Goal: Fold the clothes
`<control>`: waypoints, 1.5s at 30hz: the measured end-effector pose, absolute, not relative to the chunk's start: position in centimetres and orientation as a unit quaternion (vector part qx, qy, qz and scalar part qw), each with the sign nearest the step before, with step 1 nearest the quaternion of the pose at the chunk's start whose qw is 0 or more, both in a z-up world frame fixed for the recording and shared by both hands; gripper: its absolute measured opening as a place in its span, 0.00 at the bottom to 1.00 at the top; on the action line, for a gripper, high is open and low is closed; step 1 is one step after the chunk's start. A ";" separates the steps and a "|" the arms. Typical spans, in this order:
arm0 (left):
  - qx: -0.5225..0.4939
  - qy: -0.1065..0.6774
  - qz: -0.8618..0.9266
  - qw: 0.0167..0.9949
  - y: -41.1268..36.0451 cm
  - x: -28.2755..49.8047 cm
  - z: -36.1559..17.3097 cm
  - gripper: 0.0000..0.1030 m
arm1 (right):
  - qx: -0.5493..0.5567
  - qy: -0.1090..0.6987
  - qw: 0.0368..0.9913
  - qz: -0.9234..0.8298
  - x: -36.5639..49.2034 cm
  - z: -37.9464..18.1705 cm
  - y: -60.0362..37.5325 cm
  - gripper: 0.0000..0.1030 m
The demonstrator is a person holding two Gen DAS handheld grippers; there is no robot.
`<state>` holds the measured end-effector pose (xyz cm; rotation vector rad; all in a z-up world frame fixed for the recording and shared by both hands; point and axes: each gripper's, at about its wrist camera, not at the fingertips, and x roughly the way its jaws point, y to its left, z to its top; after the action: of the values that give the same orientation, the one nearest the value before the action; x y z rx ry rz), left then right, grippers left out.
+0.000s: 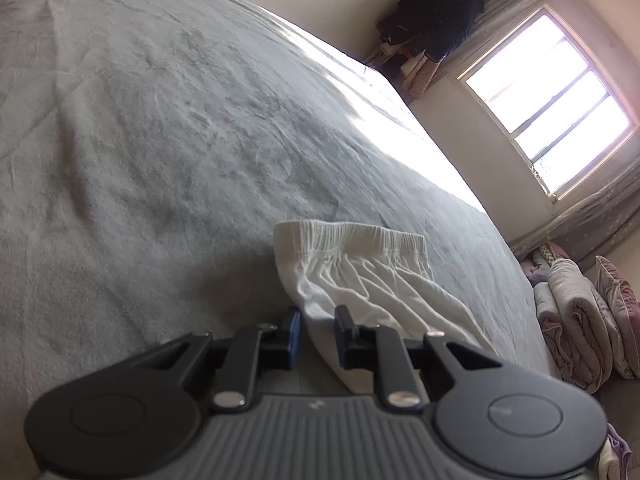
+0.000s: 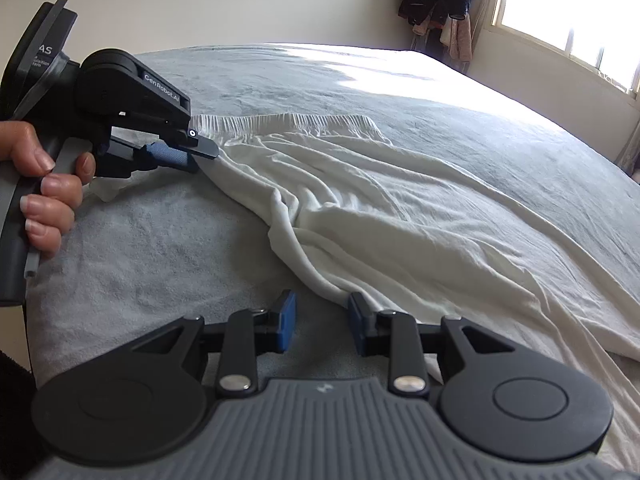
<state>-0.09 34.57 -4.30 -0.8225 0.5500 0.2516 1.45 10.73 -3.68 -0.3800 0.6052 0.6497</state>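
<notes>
A white garment (image 2: 400, 208) with a gathered elastic waistband (image 2: 288, 122) lies crumpled on the bed's grey cover (image 2: 140, 248). In the right wrist view my left gripper (image 2: 208, 154) pinches the garment's left edge just below the waistband. In its own view the left gripper (image 1: 318, 330) has the white garment (image 1: 360, 272) filling the gap between its fingers. My right gripper (image 2: 322, 320) is lower down on the same edge, open. Grey cover shows between its pads, and a rolled fold of cloth lies against the tip of its right finger (image 2: 358, 320).
A person's hand (image 2: 44, 184) holds the left gripper's handle. The bed (image 1: 160, 120) stretches far and left. A bright window (image 1: 552, 108) is on the right wall, dark clothes (image 1: 436, 12) hang in the corner, and folded quilts (image 1: 576, 312) lie beside the bed.
</notes>
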 end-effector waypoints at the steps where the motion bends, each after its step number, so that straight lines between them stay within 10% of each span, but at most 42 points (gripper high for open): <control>1: -0.393 0.262 0.121 0.873 34.6 -0.1 -4.3 0.14 | -0.190 0.285 0.886 0.313 1.5 -3.8 11.0 0.26; 7: -0.392 0.259 0.123 0.874 34.6 0.2 -4.3 0.02 | -0.242 0.263 0.880 0.312 1.5 -4.1 12.6 0.02; 31: -0.326 0.306 0.133 0.884 36.2 -2.9 -1.9 0.01 | -0.200 0.324 0.838 0.390 -2.9 -0.7 13.2 0.00; 41: -0.298 0.301 0.066 0.904 34.3 -3.1 -0.9 0.69 | -0.136 0.373 0.856 0.332 -2.3 -1.5 8.7 0.15; 45: -0.260 0.317 0.026 0.912 31.6 -2.8 -0.9 0.81 | -0.097 0.384 0.867 0.301 -2.5 -1.5 5.4 0.26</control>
<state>-2.82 31.60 -0.87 -0.5369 0.6526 0.0529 -2.54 5.40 -1.49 -0.2029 0.8042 0.6310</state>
